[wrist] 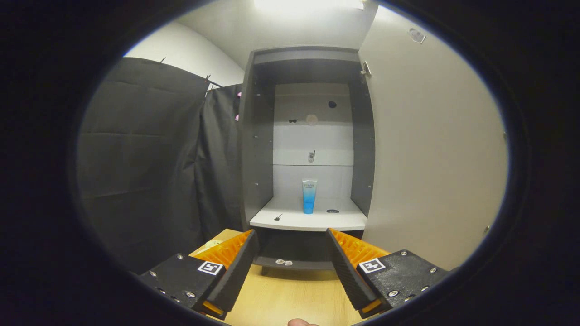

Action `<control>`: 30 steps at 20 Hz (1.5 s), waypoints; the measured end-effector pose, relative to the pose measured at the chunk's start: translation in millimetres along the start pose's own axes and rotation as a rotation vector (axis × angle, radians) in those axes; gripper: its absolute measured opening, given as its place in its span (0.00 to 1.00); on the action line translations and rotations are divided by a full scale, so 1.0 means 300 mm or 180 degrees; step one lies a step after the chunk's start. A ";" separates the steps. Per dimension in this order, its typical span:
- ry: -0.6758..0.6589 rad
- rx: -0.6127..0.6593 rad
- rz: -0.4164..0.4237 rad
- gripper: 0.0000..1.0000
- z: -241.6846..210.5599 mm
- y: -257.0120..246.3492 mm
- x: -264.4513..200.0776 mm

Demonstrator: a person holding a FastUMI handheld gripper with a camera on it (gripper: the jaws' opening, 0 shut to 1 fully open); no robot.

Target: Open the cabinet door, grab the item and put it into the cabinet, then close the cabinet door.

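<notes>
Tool: the tool (292,237) is released, its two fingers spread apart with nothing between them; it hovers over the bench, aimed at the cabinet.
Fingers: the left finger (235,267) and the right finger (346,267) angle outward; their tips reach up to the front edge of the shelf as seen from here, without touching it as far as I can tell.
Cabinet: the cabinet (256,149) stands straight ahead, beyond the fingers, with dark side walls and a pale back panel.
Door: the door (430,154) is swung wide open to the right of the opening, its pale inner face turned this way; a hinge shows near its top corner.
Tube: the tube (309,195) stands upright on the shelf inside the cabinet, cap down, roughly midway between the side walls and toward the back; it is blue below and lighter above.
Shelf: the shelf (294,219) is white; a small dark mark lies left of the tube and a small dark round spot lies just right of it.
Bench: the bench (290,294) is light wood, under the fingers and running up to the cabinet's foot.
Cloth: black cloth (149,163) hangs to the left of the cabinet.
Lower gap: a dark space sits under the shelf, with small pale bits on its lip.
</notes>
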State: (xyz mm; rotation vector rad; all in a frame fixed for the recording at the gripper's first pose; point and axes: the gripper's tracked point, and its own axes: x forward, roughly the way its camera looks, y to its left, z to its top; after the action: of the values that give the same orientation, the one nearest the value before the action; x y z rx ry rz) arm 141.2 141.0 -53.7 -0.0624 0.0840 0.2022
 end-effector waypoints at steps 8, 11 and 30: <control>0.0165 0.0234 0.0489 0.93 -0.030 -0.018 -0.285; 0.0177 0.0258 0.0603 0.93 -0.007 -0.080 -0.372; 0.0132 0.0520 -0.0123 0.93 -0.014 -0.869 -0.608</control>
State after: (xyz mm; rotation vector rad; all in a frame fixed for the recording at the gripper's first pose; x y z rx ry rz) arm 15.9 -150.3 -27.7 0.0945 0.1401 0.1548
